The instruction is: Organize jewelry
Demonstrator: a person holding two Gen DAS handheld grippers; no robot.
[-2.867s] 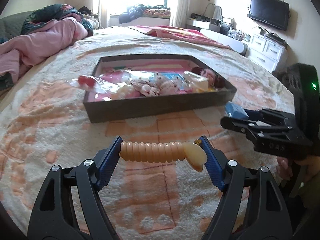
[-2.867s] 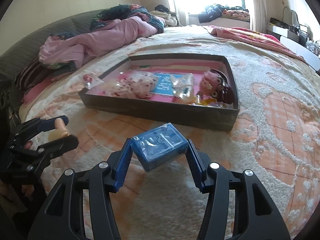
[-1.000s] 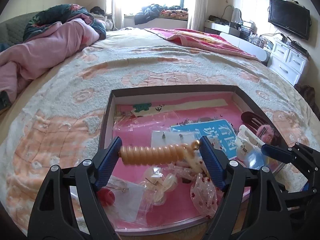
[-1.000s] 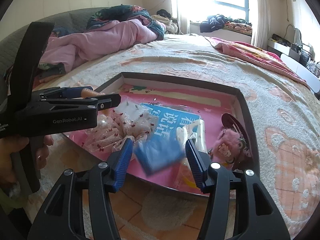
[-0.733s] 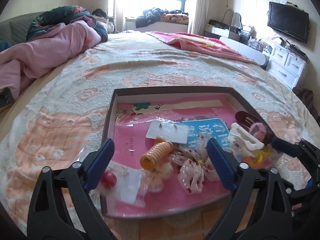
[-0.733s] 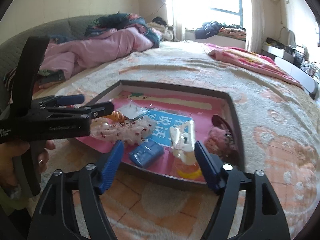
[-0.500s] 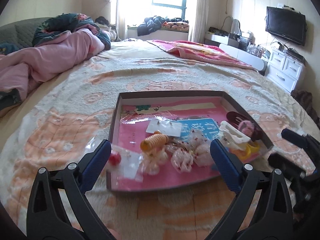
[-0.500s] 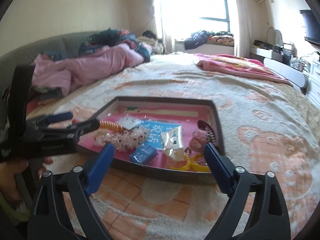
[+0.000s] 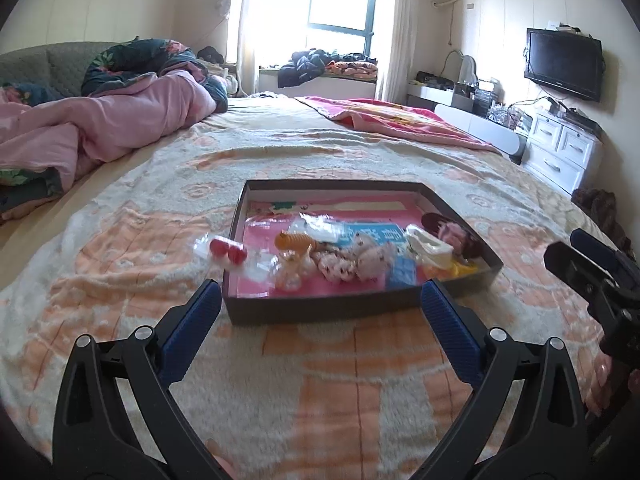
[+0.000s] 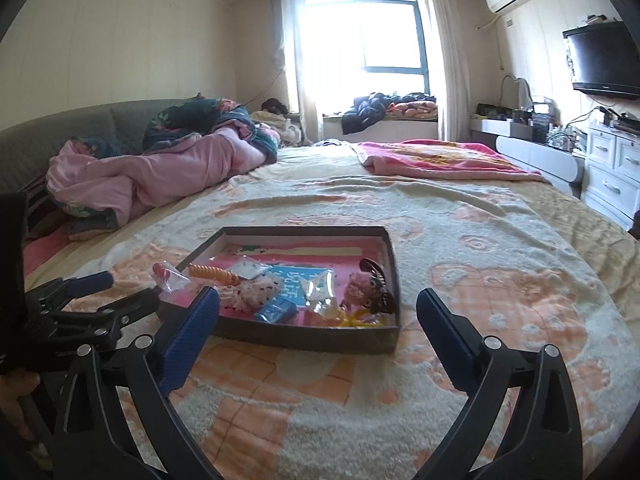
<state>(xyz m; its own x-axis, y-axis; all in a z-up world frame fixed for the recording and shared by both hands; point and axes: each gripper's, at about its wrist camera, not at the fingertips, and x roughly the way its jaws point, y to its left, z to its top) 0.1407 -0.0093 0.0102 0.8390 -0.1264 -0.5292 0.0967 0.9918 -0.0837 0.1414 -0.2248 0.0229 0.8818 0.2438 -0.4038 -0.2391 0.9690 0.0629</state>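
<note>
A dark shallow tray (image 10: pixel 304 338) sits mid-frame on the patterned bedspread (image 10: pixel 500 280). Inside lie an orange ribbed hair clip (image 10: pixel 212 272), a small blue box (image 10: pixel 277 309) and a brown claw clip (image 10: pixel 376 285). The right gripper (image 10: pixel 318 312) has just spread wide at the bottom, empty. The left gripper (image 10: pixel 116 294) shows at lower left.

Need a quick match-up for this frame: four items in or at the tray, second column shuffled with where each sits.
Items:
1. orange spiral hair tie
2. blue box
3. red beads in a clear bag
4. dark hair claw with pink fluff

Places:
A. over the tray's left wall
B. right end
C. left-centre, on the pink liner
D. against the near wall

Pairs: 1-C, 2-D, 3-A, 4-B
</note>
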